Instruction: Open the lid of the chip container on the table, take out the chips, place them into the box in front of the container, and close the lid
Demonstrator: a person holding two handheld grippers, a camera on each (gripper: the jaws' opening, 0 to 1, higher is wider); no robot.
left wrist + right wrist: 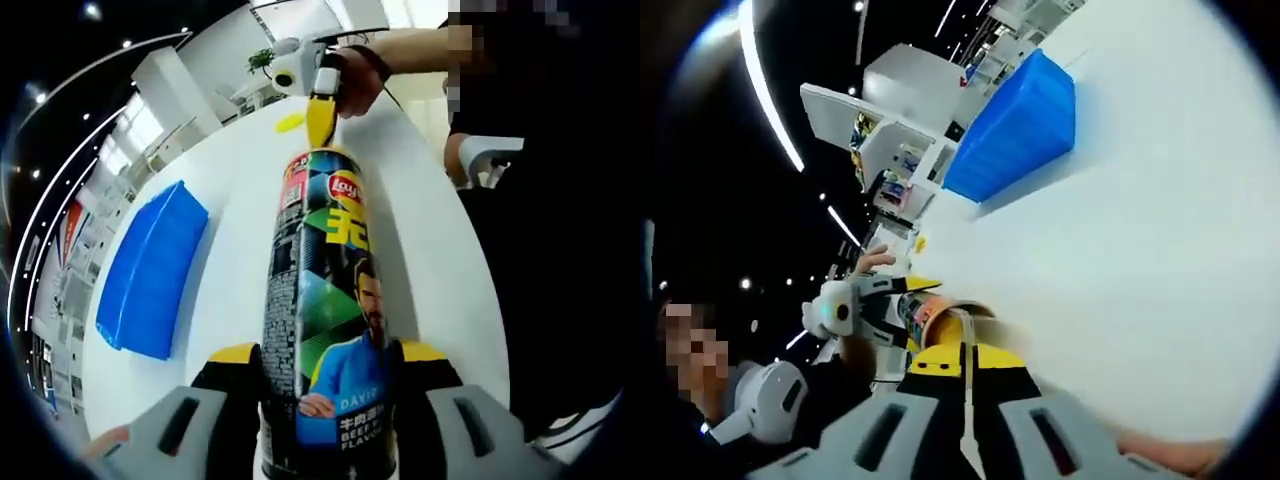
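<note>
1. Chip container (325, 320) is the landmark in the left gripper view: a tall Lay's tube with a man in a blue shirt printed on it, lying along the white table (430, 250) and running away from the camera. The left gripper (325, 365) is clamped on the tube's near end, one yellow-tipped jaw on each side. At the tube's far end the right gripper (320, 120) meets the rim with its yellow jaws, held by a hand (358, 82). A small yellow piece (290, 122) lies on the table just beside that far end. A blue box (150, 270) sits on the table well to one side of the tube.

2. In the right gripper view, the right gripper (965, 355) has its jaws pressed together, pinching something thin and yellow at the open mouth of the chip container (930, 315); what it grips is too small to tell. The left gripper (865, 305) holds the tube just beyond. The blue box (1015, 130) sits on the table (1140, 260) well apart from the tube.
</note>
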